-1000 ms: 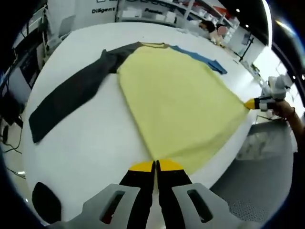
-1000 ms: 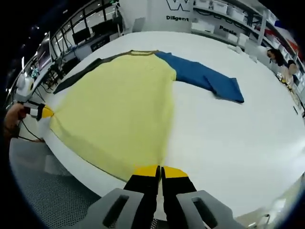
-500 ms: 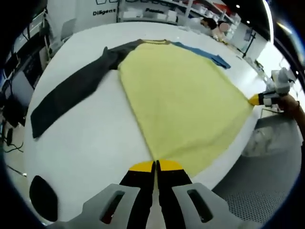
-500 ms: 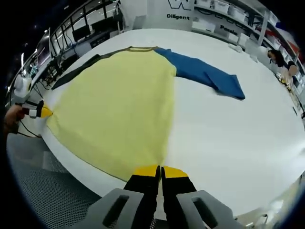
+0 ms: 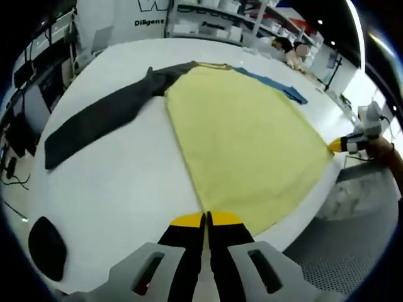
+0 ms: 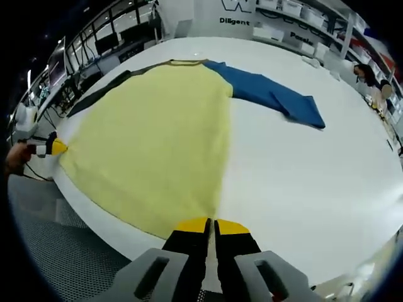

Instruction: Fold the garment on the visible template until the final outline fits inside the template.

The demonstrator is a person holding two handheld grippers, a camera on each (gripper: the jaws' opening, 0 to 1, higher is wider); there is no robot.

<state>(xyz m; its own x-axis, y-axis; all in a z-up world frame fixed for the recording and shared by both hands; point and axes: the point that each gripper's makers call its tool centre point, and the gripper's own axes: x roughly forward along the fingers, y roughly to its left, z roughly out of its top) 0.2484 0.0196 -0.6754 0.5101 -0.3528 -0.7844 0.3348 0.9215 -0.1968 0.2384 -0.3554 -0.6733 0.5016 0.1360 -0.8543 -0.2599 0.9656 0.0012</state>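
Note:
A long-sleeved shirt lies spread flat on a white table (image 5: 119,182). Its yellow body (image 5: 245,138) (image 6: 151,138) has a dark grey sleeve (image 5: 101,116) on one side and a blue sleeve (image 6: 271,94) (image 5: 277,85) on the other. My left gripper (image 5: 206,218) is shut on one bottom hem corner. My right gripper (image 6: 211,224) is shut on the other hem corner. Each gripper also appears in the other view: the right one (image 5: 343,145) at the far hem corner, the left one (image 6: 53,148) likewise, both at the table's edge.
The table's rounded edge runs just under the hem, with grey floor (image 6: 56,251) beyond it. A dark oval mark (image 5: 47,245) sits on the table near the left gripper. Shelves and workbenches (image 6: 296,19) stand behind the table. A person's hand (image 5: 384,151) holds the right gripper.
Both cameras have shifted slightly. The hem stays stretched between the two shut grippers, and the shirt lies much as before.

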